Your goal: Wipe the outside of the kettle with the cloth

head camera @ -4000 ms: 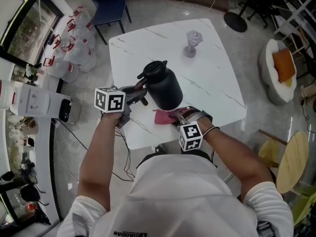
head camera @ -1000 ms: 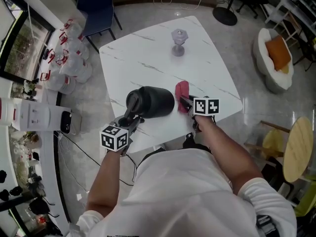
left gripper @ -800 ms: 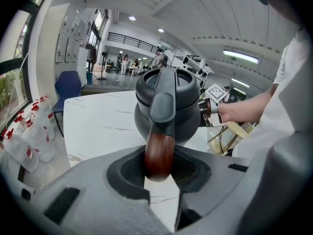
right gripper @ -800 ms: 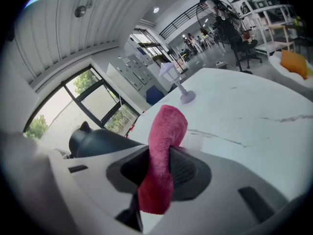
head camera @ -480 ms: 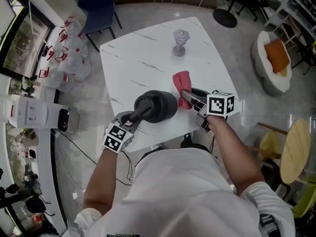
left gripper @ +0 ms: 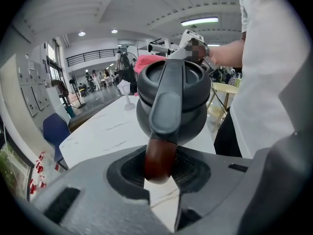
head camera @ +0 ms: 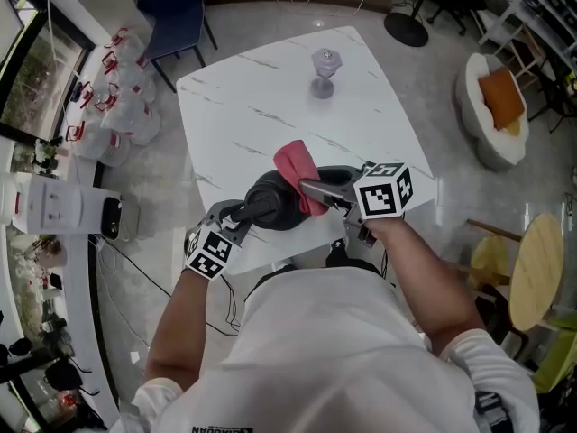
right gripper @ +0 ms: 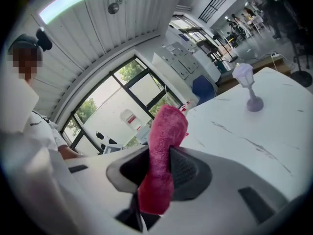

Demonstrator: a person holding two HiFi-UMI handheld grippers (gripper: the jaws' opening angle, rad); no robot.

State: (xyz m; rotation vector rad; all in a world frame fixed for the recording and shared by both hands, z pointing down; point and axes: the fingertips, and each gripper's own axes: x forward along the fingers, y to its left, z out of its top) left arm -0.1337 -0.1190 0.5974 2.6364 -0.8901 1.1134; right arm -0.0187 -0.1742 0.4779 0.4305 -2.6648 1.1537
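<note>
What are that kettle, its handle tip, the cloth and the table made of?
Kettle: matte black, even sheen; coated metal or plastic, can't tell. Handle tip: glossy reddish-brown, probably varnished wood. Cloth: pink, fuzzy pile, likely microfibre or terry. Table: smooth white with grey veins, marble or a marble-look slab.

White short-sleeved shirt (head camera: 325, 350); left gripper (head camera: 236, 213) and right gripper (head camera: 308, 188) are grey plastic, each bearing a cube (head camera: 209, 253) of black-and-white square markers, jaws lined black
</note>
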